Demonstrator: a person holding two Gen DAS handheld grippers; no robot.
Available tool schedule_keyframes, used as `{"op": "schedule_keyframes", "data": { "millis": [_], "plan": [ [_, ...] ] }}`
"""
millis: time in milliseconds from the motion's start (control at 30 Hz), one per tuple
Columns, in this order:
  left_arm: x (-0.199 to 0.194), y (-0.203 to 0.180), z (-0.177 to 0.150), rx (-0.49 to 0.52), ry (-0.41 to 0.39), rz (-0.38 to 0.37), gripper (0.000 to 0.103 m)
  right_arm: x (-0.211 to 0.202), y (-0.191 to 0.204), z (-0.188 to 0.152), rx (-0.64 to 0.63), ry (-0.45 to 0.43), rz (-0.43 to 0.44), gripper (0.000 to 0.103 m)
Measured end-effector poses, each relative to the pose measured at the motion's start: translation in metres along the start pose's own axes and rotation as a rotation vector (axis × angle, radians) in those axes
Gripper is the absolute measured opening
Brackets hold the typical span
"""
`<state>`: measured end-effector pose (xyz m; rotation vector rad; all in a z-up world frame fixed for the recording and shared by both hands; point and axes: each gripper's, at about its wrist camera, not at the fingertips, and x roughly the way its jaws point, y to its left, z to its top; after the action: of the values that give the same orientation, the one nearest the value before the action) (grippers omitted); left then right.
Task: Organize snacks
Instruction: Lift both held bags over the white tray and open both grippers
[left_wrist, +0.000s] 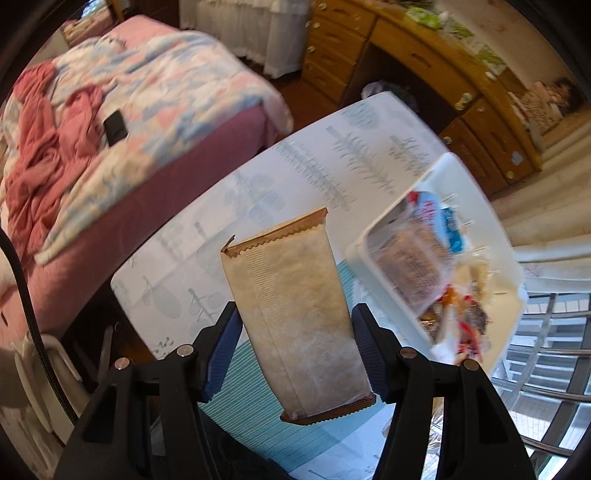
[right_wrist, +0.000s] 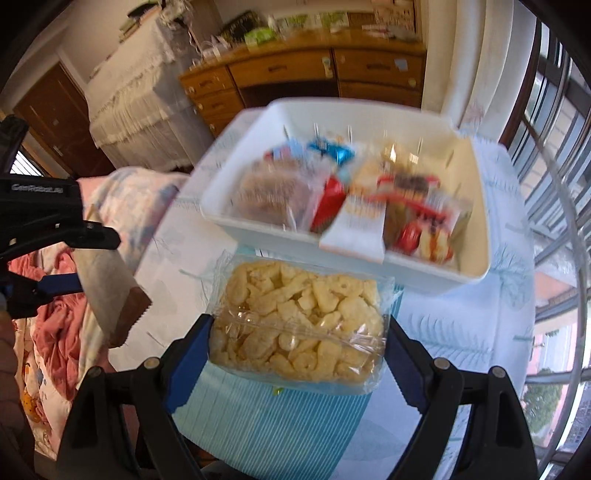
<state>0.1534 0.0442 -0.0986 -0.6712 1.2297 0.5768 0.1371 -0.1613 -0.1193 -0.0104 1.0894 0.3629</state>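
Note:
My left gripper (left_wrist: 295, 325) is shut on a long beige snack packet (left_wrist: 295, 314) with brown serrated ends, held above the table. The same beige snack packet (right_wrist: 107, 284) and left gripper (right_wrist: 79, 258) show at the left of the right wrist view. My right gripper (right_wrist: 297, 332) is shut on a clear bag of pale yellow puffed snacks (right_wrist: 299, 325), lifted off the table. Ahead of both stands a white plastic bin (right_wrist: 255, 229), the same white plastic bin (left_wrist: 373, 243) seen at the right of the left wrist view, holding several wrapped snacks.
The table (left_wrist: 332, 158) wears a white cloth with blue leaf prints and a teal striped mat (right_wrist: 266, 417). A bed (left_wrist: 147, 96) with a pink quilt lies to the left. A wooden desk (right_wrist: 295, 74) stands behind. Window bars (right_wrist: 554, 184) are on the right.

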Motion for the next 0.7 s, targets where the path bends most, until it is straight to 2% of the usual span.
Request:
{"op": "schedule_keyframes", "data": {
  "millis": [200,400,600,700],
  "plan": [
    [-0.018,-0.043,0.017,0.075,-0.072,-0.035,0.060,-0.024,-0.020,0.027,0.040,-0.143,0.022,0.089],
    [-0.019,-0.091,0.023,0.185,-0.161,-0.068,0.060,-0.028,-0.045,0.050,0.060,-0.252,0.002,0.089],
    [0.002,-0.132,0.032,0.281,-0.165,-0.158,0.060,-0.011,-0.071,0.073,0.091,-0.296,-0.016,0.089],
    [0.011,-0.146,0.035,0.315,-0.171,-0.171,0.060,0.003,-0.085,0.084,0.099,-0.304,-0.026,0.089]
  ]
}}
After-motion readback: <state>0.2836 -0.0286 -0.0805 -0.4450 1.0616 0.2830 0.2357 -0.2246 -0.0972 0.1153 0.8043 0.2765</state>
